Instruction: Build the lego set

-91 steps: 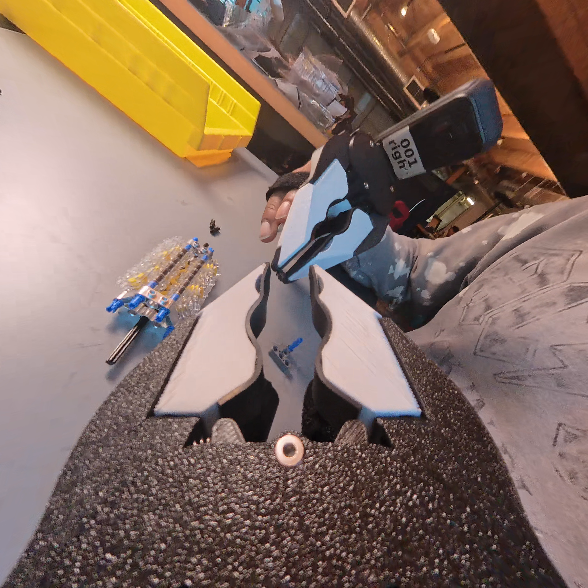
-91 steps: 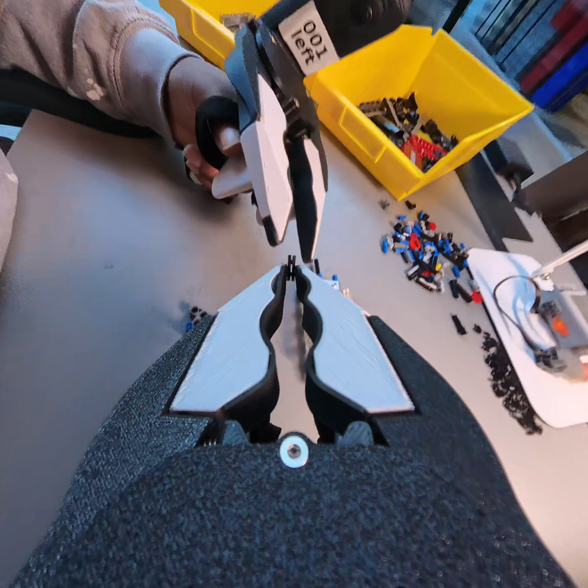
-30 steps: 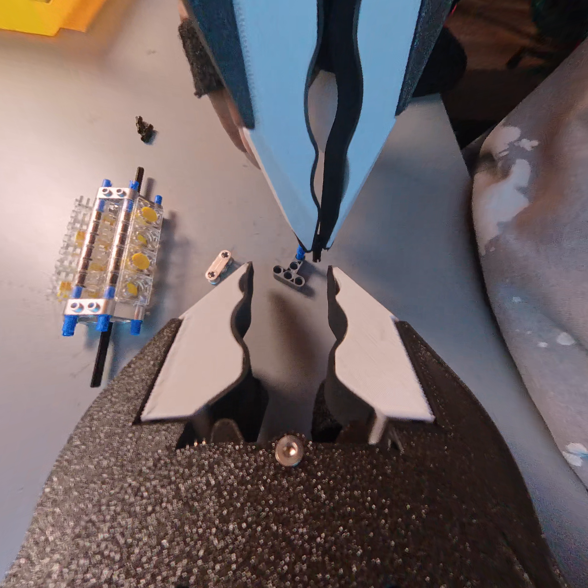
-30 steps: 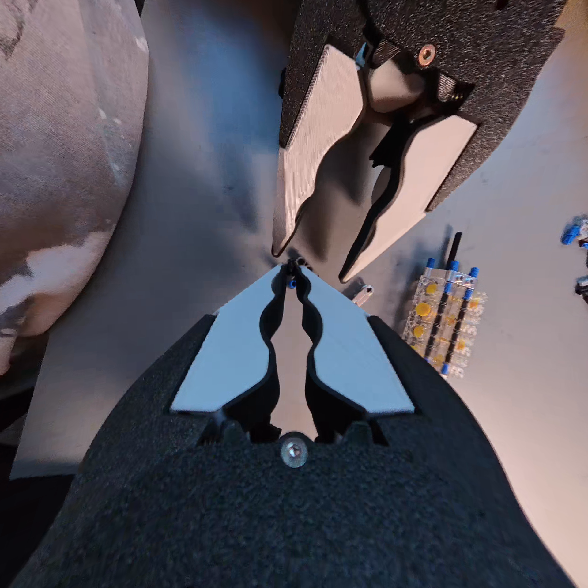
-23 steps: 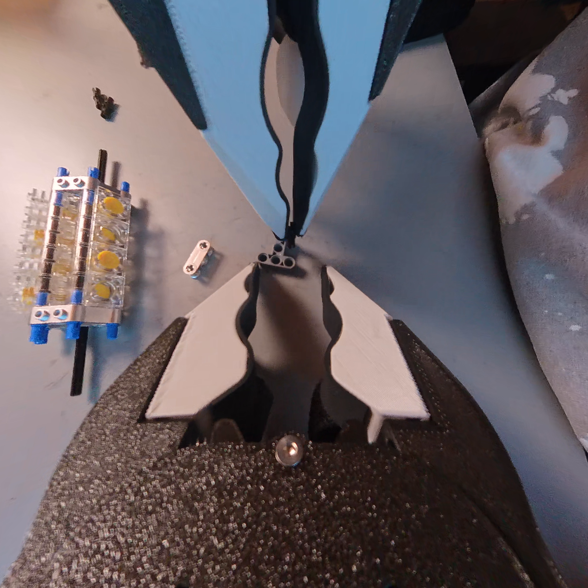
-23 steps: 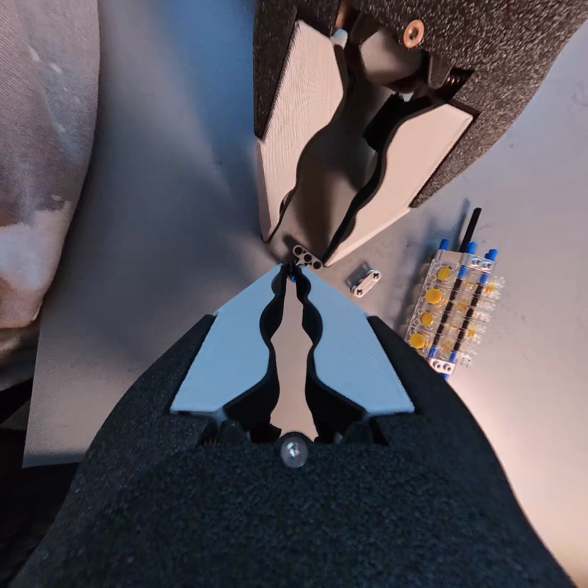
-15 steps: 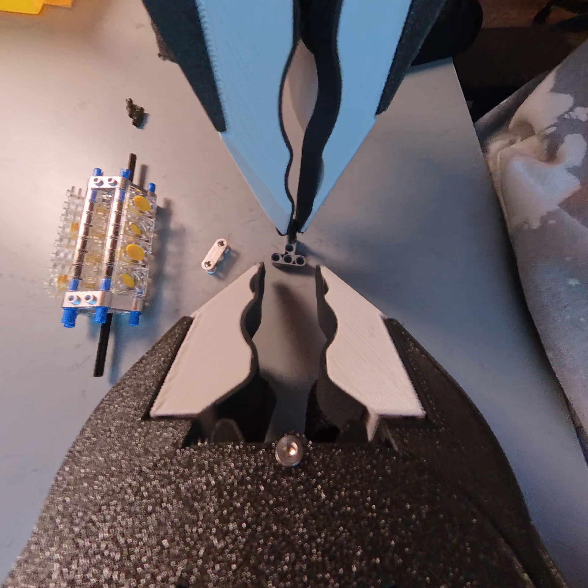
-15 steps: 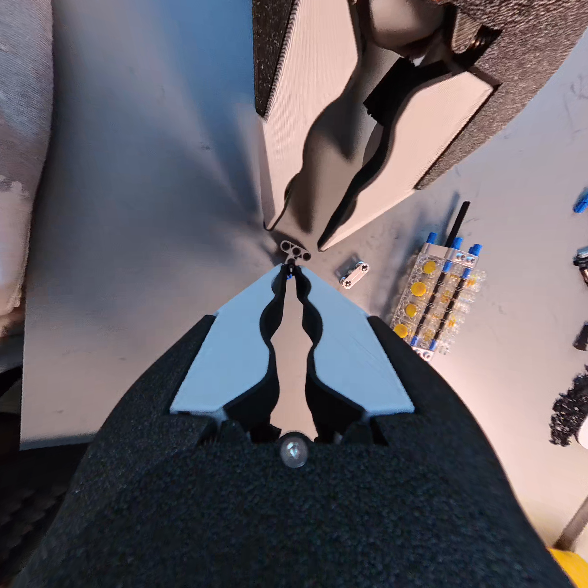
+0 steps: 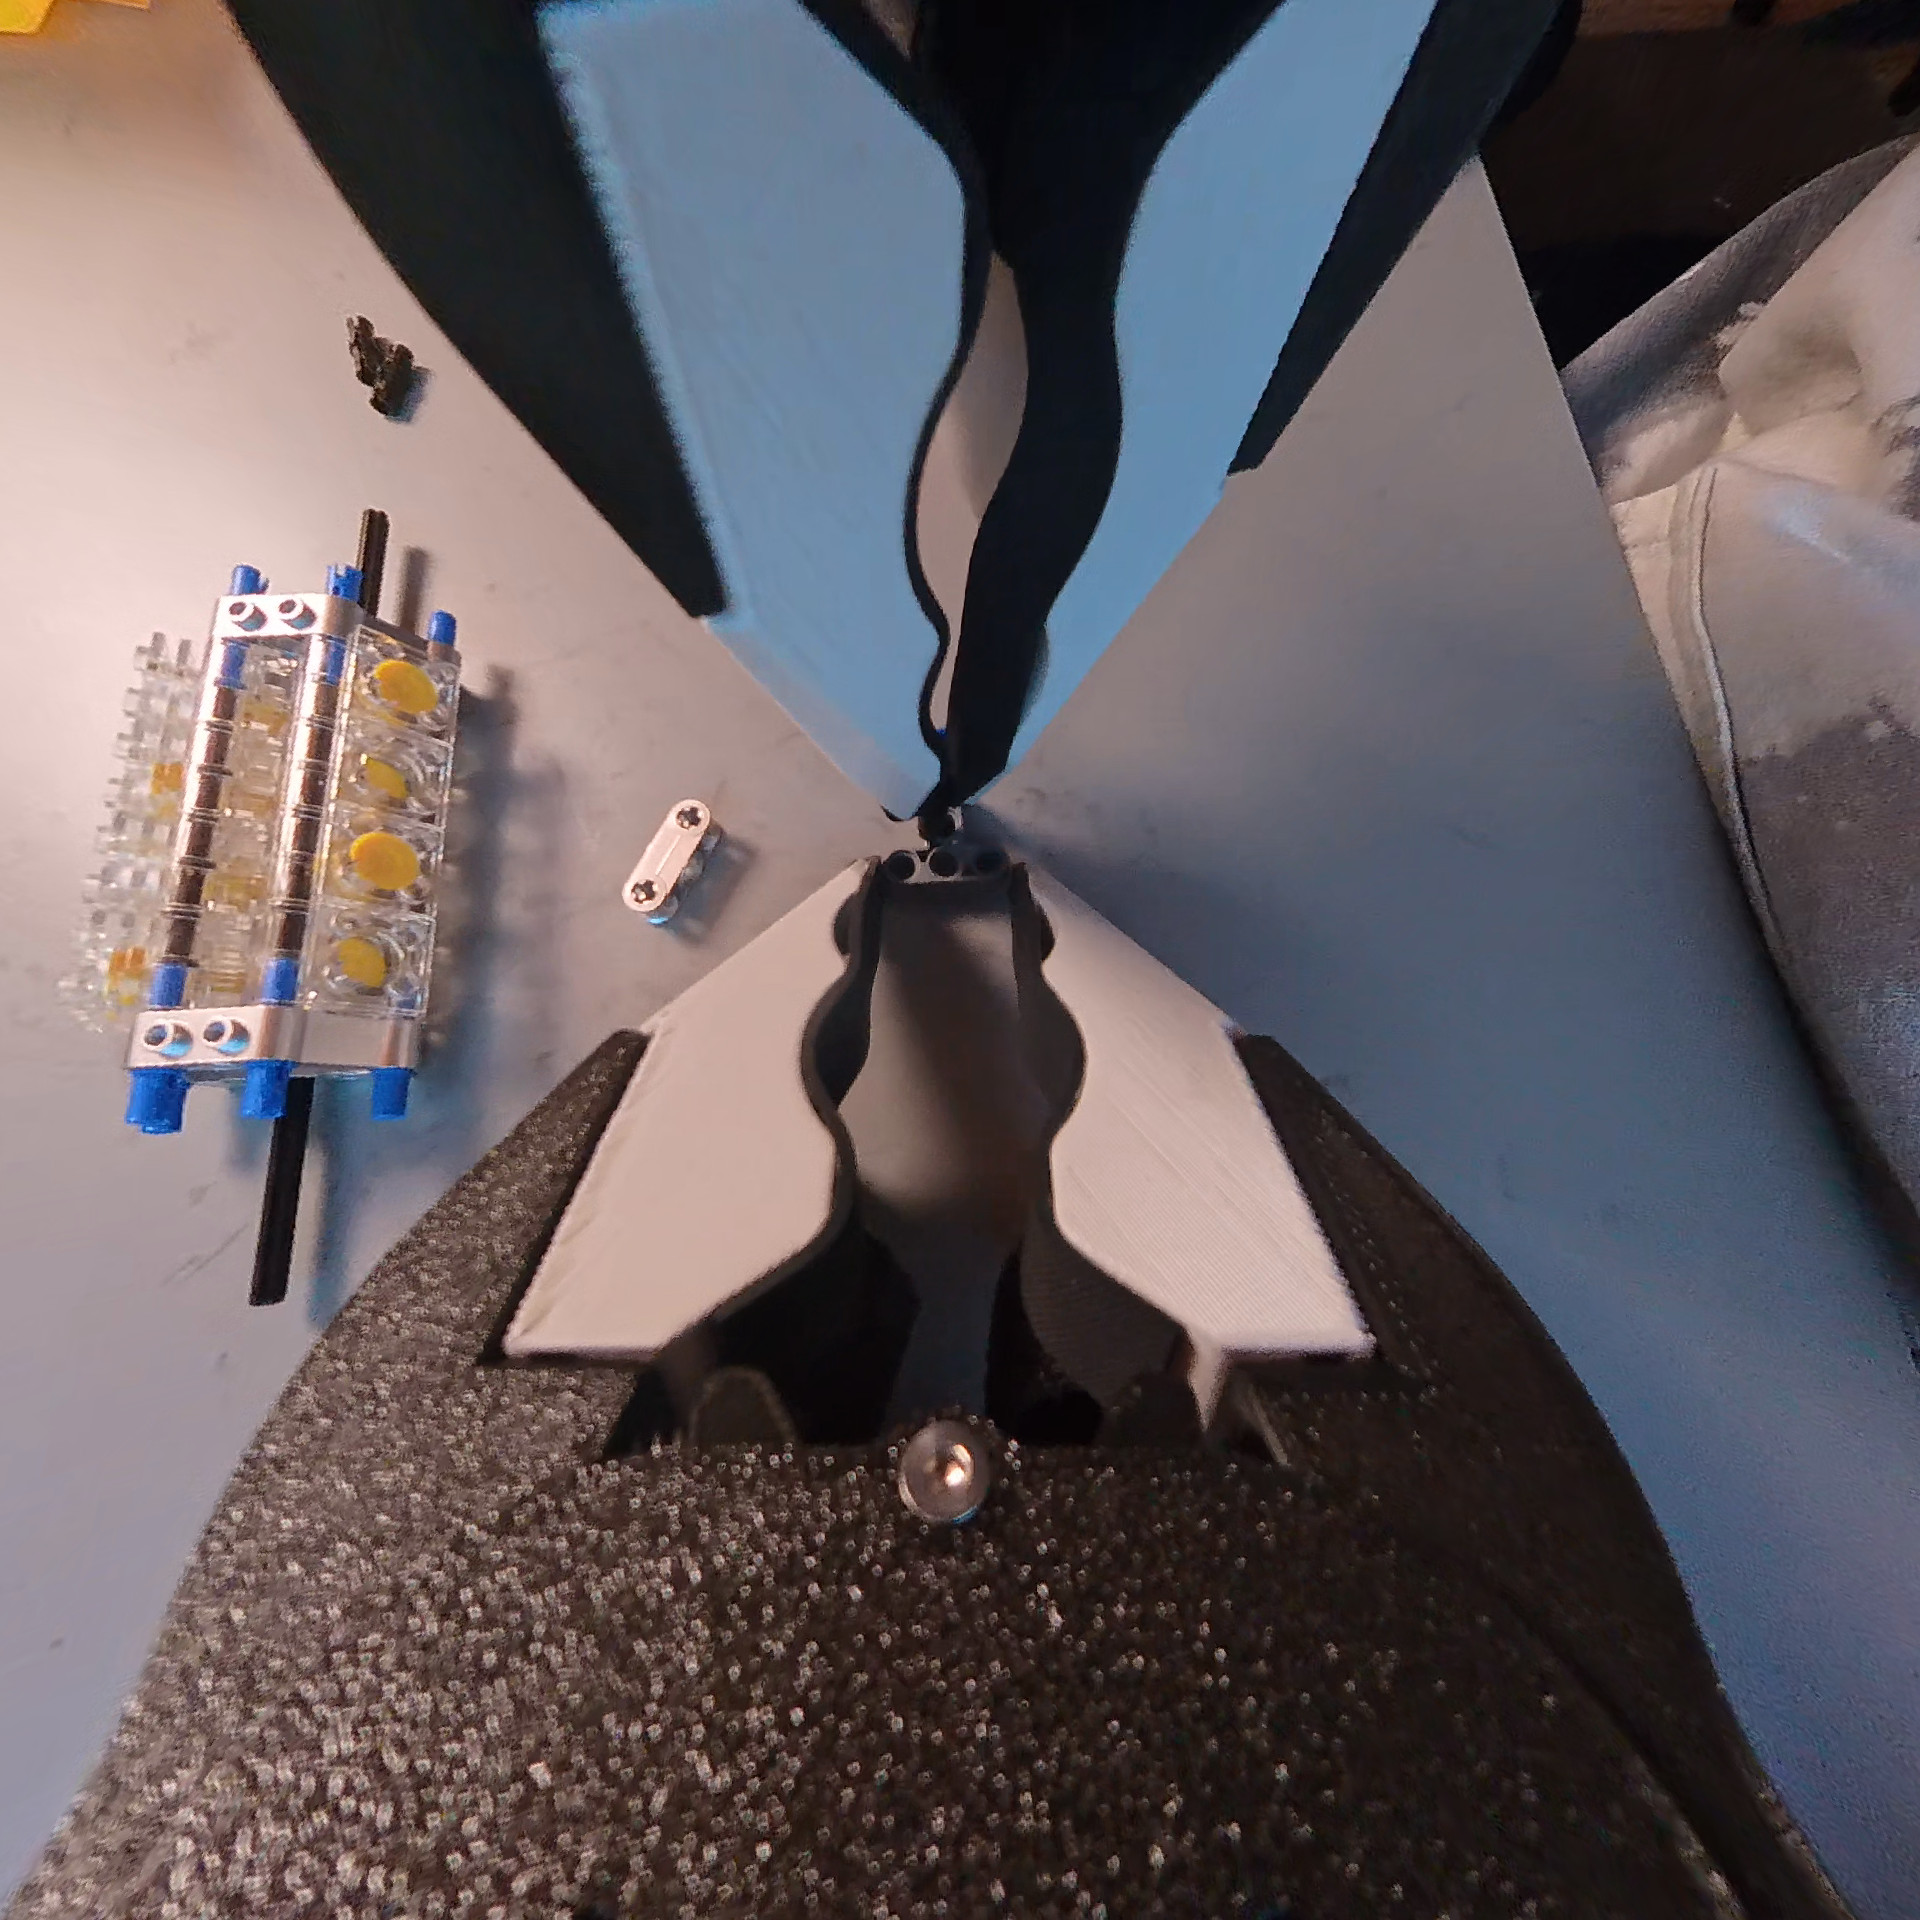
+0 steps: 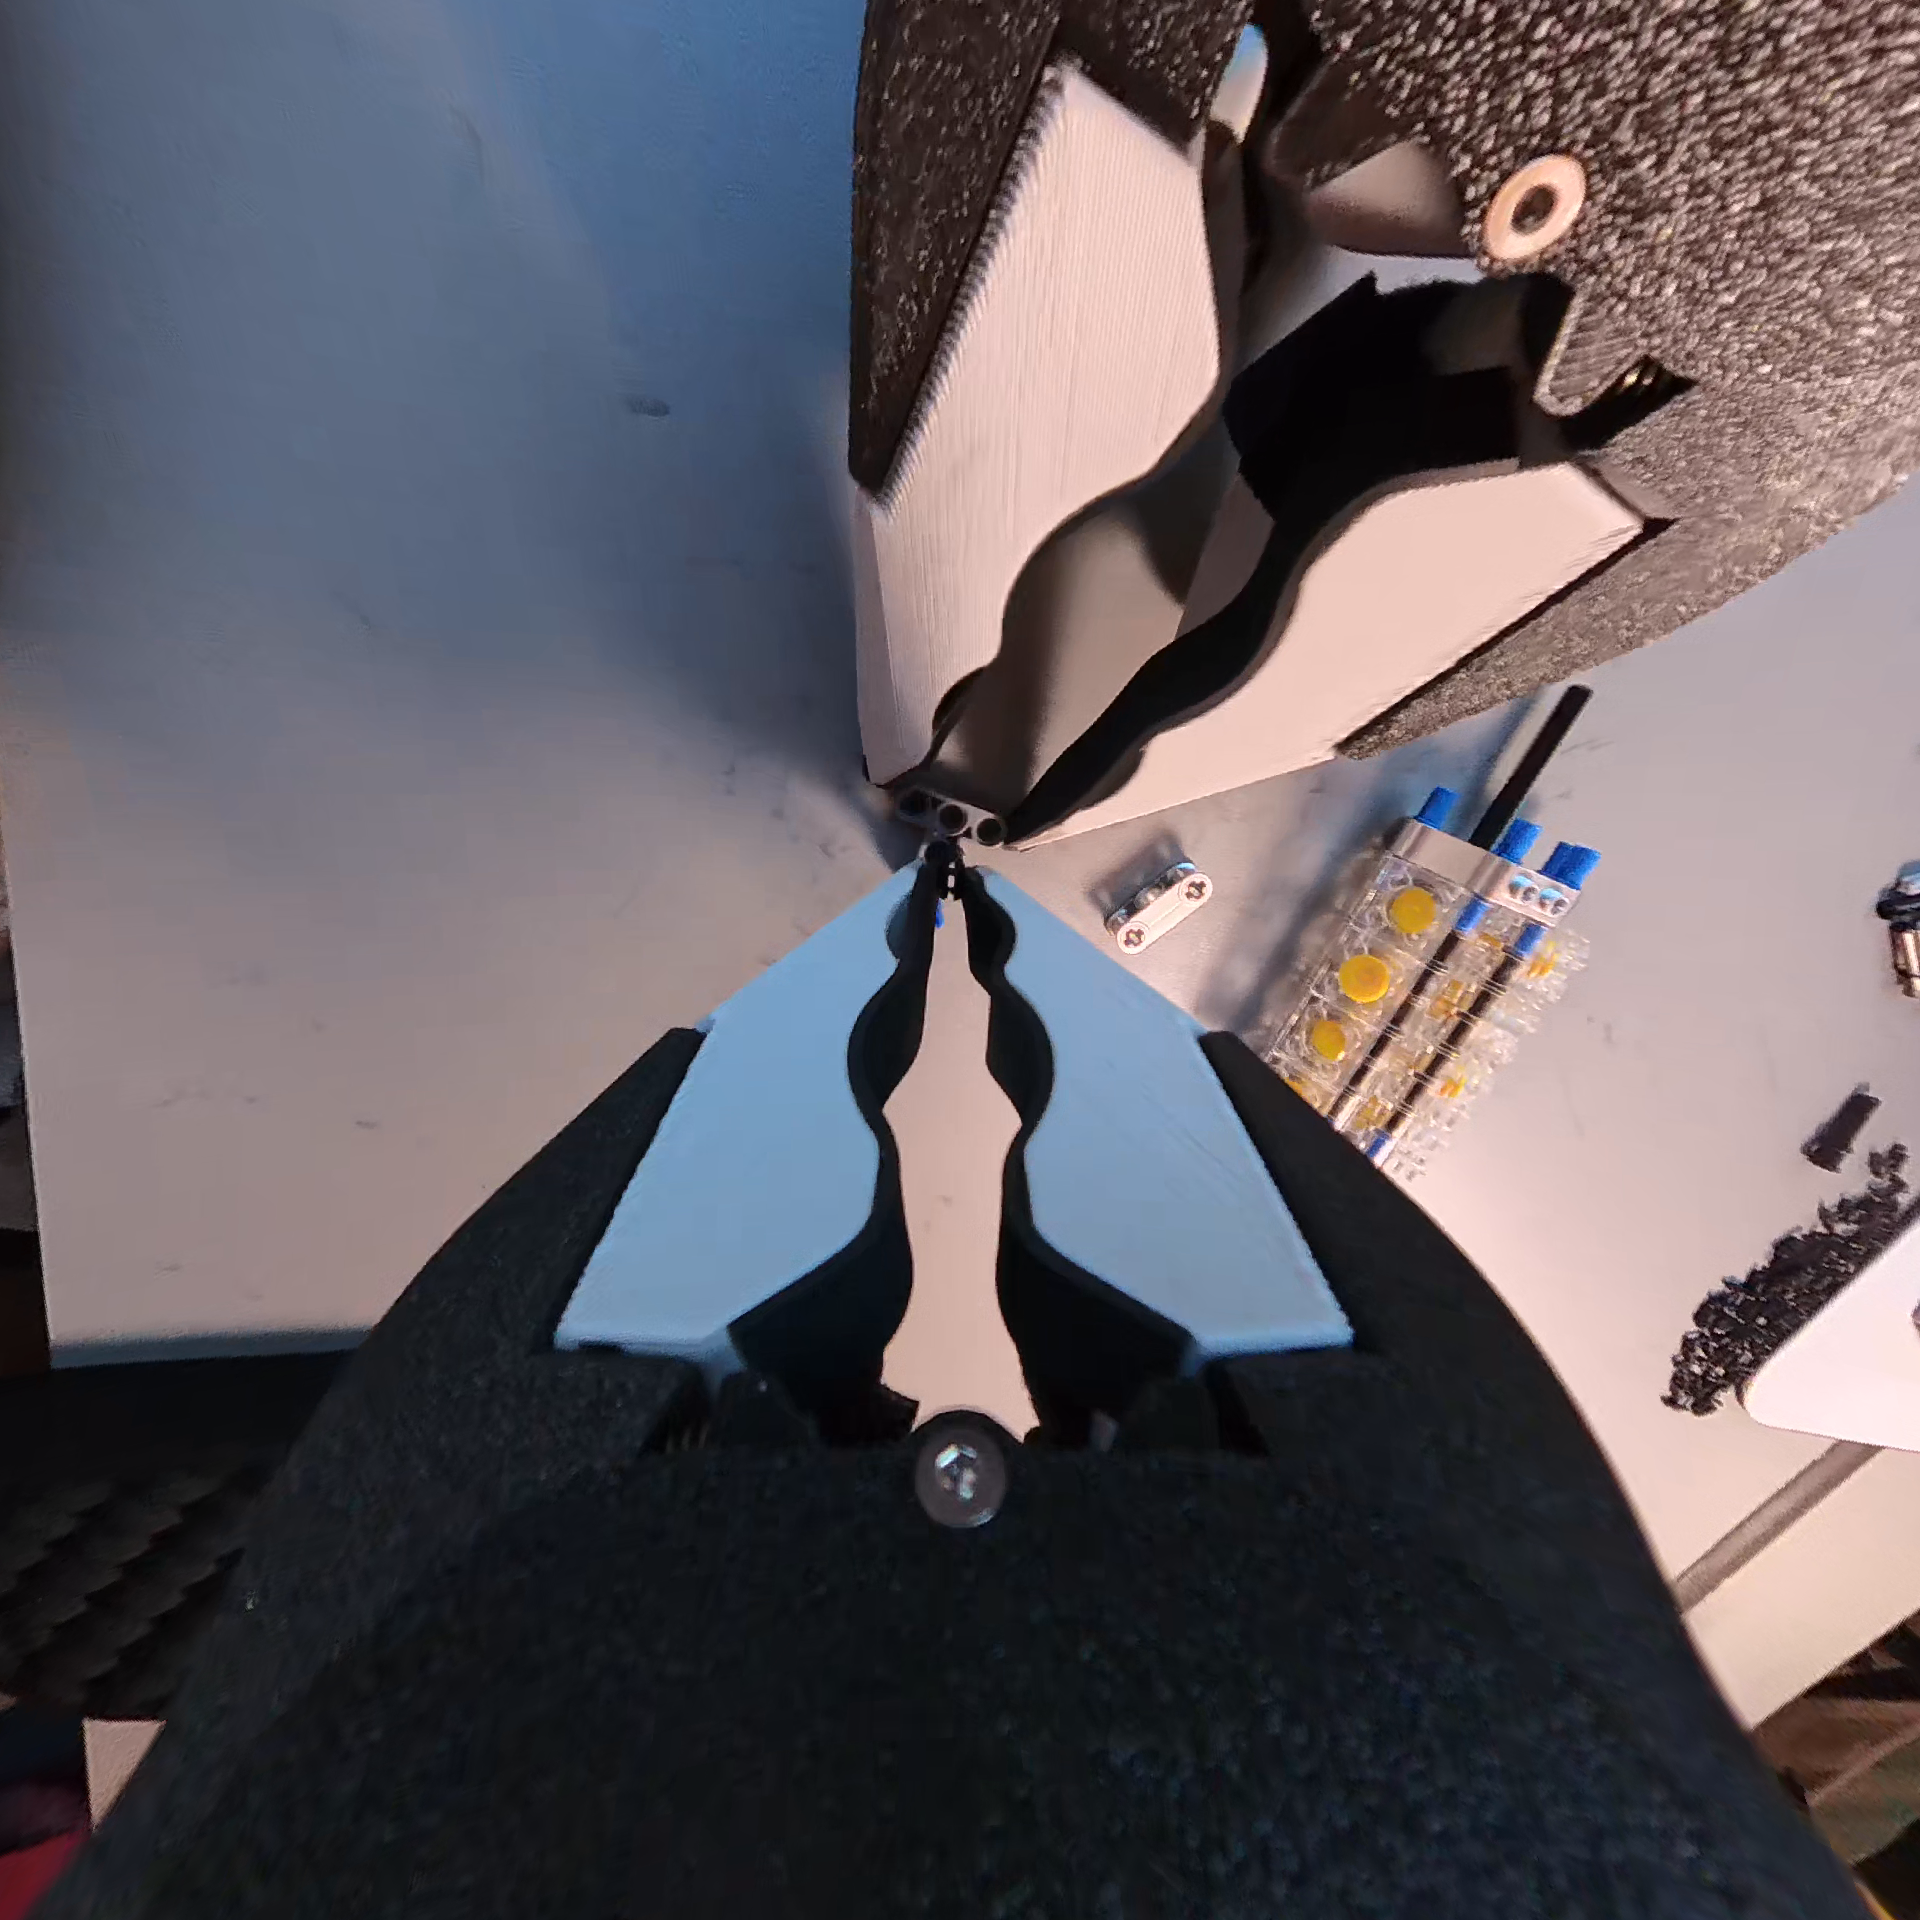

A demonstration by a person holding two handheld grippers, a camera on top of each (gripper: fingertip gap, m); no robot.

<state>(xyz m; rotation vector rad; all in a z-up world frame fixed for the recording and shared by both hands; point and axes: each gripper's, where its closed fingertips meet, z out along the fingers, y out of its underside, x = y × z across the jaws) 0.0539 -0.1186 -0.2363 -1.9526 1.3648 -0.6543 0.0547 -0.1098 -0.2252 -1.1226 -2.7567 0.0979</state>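
My left gripper point(image 9: 948, 881) is shut on a small dark grey three-hole beam point(image 9: 945, 862), with one fingertip at each end of it, low over the grey table point(image 9: 1299, 831). My right gripper point(image 10: 943, 881) is shut on a small black pin with a blue part point(image 10: 941, 858). The pin's tip touches the beam point(image 10: 951, 818) at its middle hole. In the left wrist view the right gripper point(image 9: 940, 812) comes in from above. In the right wrist view the left gripper point(image 10: 951, 802) comes in from the upper right.
A clear brick block with yellow discs, blue pins and a black axle point(image 9: 281, 852) lies to the left, also in the right wrist view point(image 10: 1434, 997). A small light grey link point(image 9: 673, 857) lies beside the beam. A white tray point(image 10: 1849, 1340) with black bits is at the right. A grey sleeve point(image 9: 1766, 727) is at the right. The grippers are tip to tip, or close to it. The small light grey link point(image 9: 673, 857) is about equally far from each gripper, around 4 cm. Look for it in the right wrist view point(image 10: 1158, 909) too.
My left gripper has closed from open onto the grey beam. My right gripper has stayed shut on the pin and keeps its tip at the beam's middle.
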